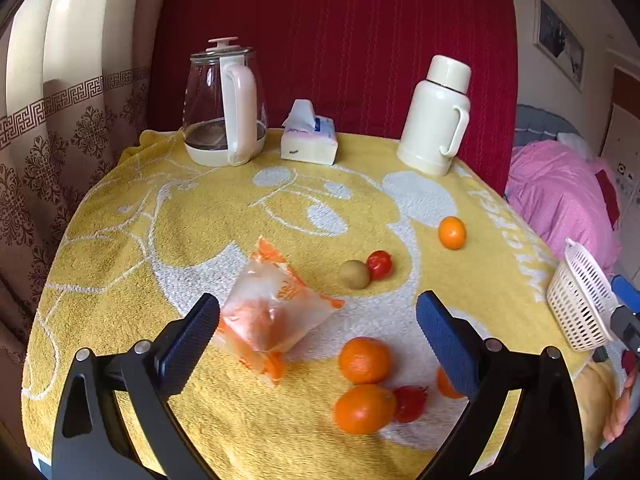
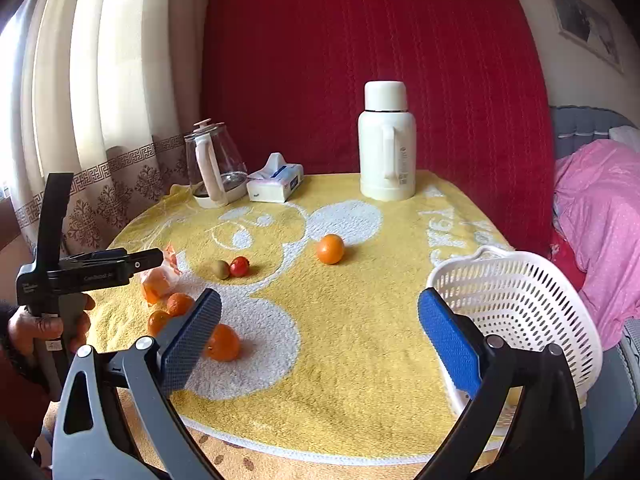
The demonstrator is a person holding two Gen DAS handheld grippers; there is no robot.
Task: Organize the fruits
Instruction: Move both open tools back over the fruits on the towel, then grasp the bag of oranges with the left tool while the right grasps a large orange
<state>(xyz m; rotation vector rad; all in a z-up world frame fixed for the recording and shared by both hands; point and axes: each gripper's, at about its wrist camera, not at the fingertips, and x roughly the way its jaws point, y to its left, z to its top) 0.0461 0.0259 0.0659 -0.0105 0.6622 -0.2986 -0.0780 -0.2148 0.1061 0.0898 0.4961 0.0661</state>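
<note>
Oranges (image 1: 364,360), tomatoes (image 1: 379,264) and a kiwi (image 1: 355,274) lie scattered on a yellow towel (image 1: 224,216) with partly legible white letters along its right edge, a white basket (image 2: 516,312) at near right. A kettle (image 1: 224,108), tissue pack (image 1: 309,136) and thermos (image 1: 436,120) stand far, before a red backrest (image 1: 340,40). The left gripper (image 1: 318,340) and right gripper (image 2: 320,336) both gape wide, holding nothing

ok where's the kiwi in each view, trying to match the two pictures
Left wrist: the kiwi sits mid-frame on the yellow towel, touching a small red tomato on its right.
Right wrist: the kiwi is left of centre, the same tomato on its right.
Shared landmark: the white thermos at the table's back.
</note>
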